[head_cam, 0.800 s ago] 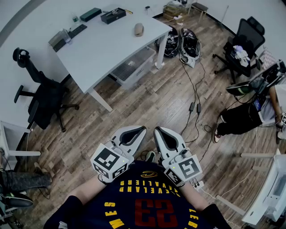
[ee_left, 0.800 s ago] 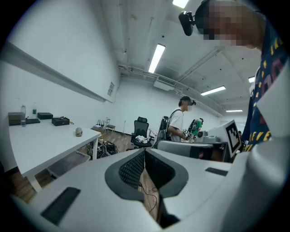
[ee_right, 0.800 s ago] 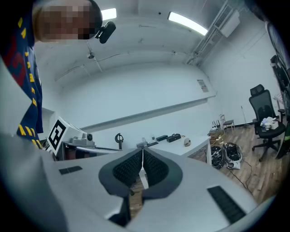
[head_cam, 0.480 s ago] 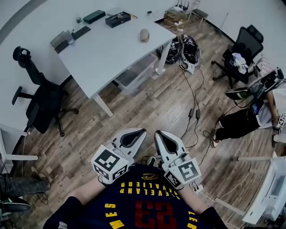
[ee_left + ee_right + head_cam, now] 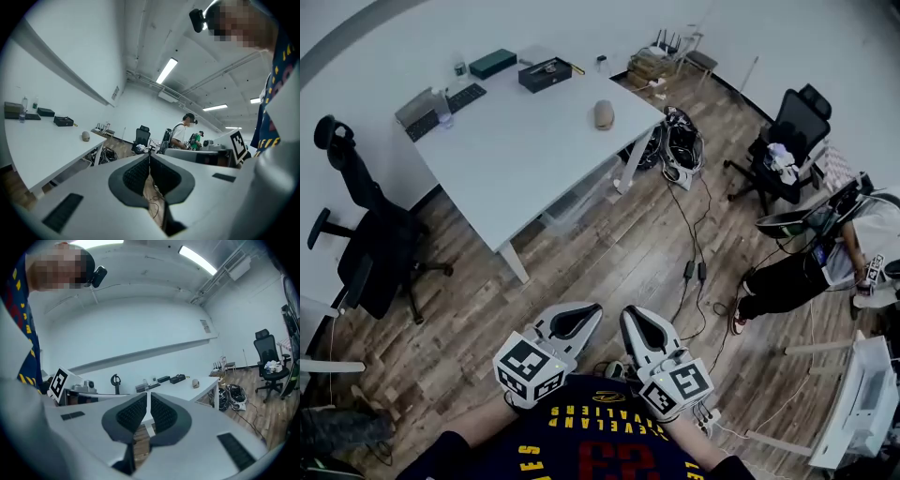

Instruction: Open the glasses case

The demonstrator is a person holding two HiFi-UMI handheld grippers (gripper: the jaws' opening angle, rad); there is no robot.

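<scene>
A beige oval glasses case [image 5: 603, 114] lies shut near the right end of the white table [image 5: 516, 164]. It also shows small in the left gripper view [image 5: 85, 136] and in the right gripper view [image 5: 196, 384]. My left gripper [image 5: 591, 310] and right gripper [image 5: 628, 313] hang side by side close to my chest, over the wooden floor and far from the table. Both are shut with nothing between the pads. In its own view the left gripper [image 5: 149, 157] has its tips touching. The right gripper [image 5: 148, 395] points level towards the table.
A black box [image 5: 544, 73], a dark green box [image 5: 492, 63], a keyboard [image 5: 450, 98] and a bottle [image 5: 442, 105] stand at the table's far side. Black office chairs [image 5: 366, 244] [image 5: 783, 150], bags and cables [image 5: 675, 145] and a seated person [image 5: 806, 262] surround the floor space.
The table and the case have slid up and to the left in the head view and look smaller. Both grippers sit a little lower in the picture, still shut and side by side.
</scene>
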